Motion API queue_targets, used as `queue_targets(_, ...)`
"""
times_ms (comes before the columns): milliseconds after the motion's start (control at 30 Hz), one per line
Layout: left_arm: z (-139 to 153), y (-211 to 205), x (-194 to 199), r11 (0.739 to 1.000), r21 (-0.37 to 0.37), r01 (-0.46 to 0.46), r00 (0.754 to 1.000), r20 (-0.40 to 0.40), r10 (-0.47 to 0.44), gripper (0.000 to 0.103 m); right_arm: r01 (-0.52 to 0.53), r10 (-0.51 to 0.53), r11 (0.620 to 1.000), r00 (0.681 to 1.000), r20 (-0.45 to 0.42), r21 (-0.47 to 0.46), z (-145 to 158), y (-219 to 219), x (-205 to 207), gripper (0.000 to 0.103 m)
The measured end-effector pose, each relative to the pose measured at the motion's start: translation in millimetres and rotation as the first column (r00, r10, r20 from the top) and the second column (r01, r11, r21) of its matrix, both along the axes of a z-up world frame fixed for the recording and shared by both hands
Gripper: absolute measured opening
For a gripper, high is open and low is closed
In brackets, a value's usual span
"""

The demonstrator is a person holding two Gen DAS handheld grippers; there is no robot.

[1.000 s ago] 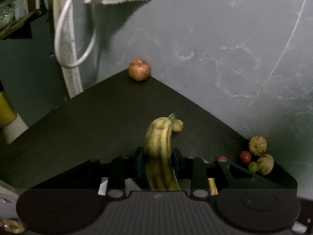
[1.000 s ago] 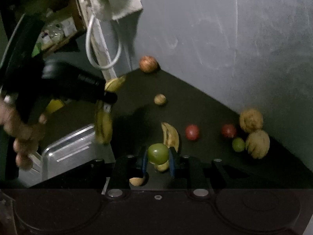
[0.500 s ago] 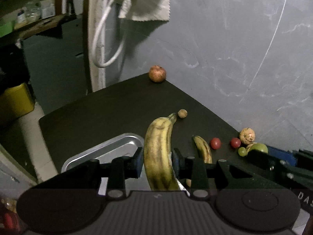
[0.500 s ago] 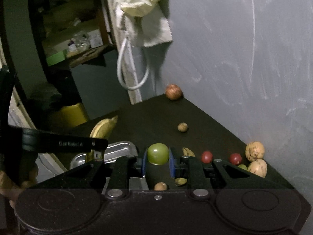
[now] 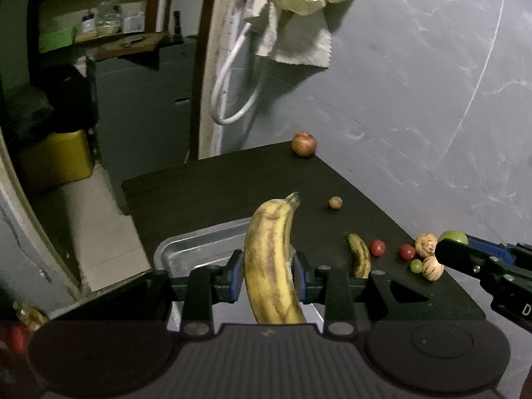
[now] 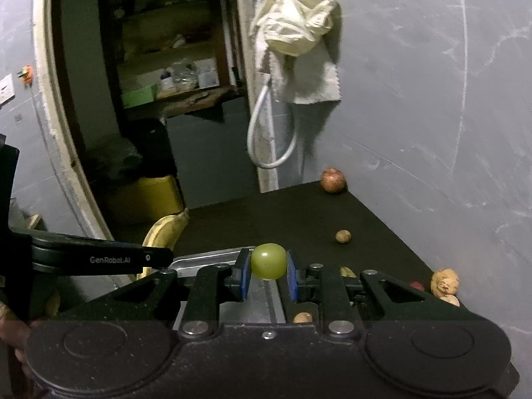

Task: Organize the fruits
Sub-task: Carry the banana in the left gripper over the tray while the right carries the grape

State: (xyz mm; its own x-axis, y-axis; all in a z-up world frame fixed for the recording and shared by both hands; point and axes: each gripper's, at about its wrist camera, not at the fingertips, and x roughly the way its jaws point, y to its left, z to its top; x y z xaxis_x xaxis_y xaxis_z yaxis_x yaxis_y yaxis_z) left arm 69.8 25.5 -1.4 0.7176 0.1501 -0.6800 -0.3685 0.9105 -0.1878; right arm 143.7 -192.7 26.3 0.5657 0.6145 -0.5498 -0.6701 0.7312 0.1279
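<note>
My left gripper (image 5: 267, 274) is shut on a large spotted banana (image 5: 271, 259), held above a metal tray (image 5: 196, 249) near the black table's front. My right gripper (image 6: 266, 274) is shut on a round green fruit (image 6: 268, 261), also over the tray (image 6: 212, 256). From the left wrist view the right gripper (image 5: 447, 249) enters at the right with the green fruit (image 5: 453, 235). In the right wrist view the left gripper (image 6: 99, 257) sits at the left with its banana (image 6: 166, 231). A smaller banana (image 5: 359, 257) lies on the table.
On the black table (image 5: 216, 186) lie a reddish apple (image 5: 303, 144) at the far corner, a small brown nut (image 5: 335, 202), two red fruits (image 5: 377, 247), a green grape (image 5: 415, 265) and two pale walnuts (image 5: 426, 245). A grey wall runs along the right. A cloth (image 5: 299, 16) hangs above.
Both grippers have risen and pulled back toward the tray, each carrying its fruit. The tray has come into view below them.
</note>
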Motion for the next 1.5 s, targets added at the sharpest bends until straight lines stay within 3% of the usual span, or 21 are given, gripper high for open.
queue_targets(533, -18, 26, -21, 0.994, -0.026, -0.104, 0.994, -0.025, 0.103, 0.033, -0.108, 0.107, 0.994, 0.994, -0.010, -0.028, -3, 35, -4, 0.023)
queue_targets(1000, -57, 54, -1, 0.990, -0.056, -0.127, 0.987, -0.111, 0.121, 0.033, -0.130, 0.124, 0.989, 0.989, -0.083, -0.064, -32, 72, 21, 0.023)
queue_targets(1500, -94, 90, 47, 0.994, -0.079, -0.072, 0.983, -0.177, 0.057, 0.033, -0.095, 0.075, 0.989, 0.982, -0.173, -0.115, -75, 120, 60, 0.024)
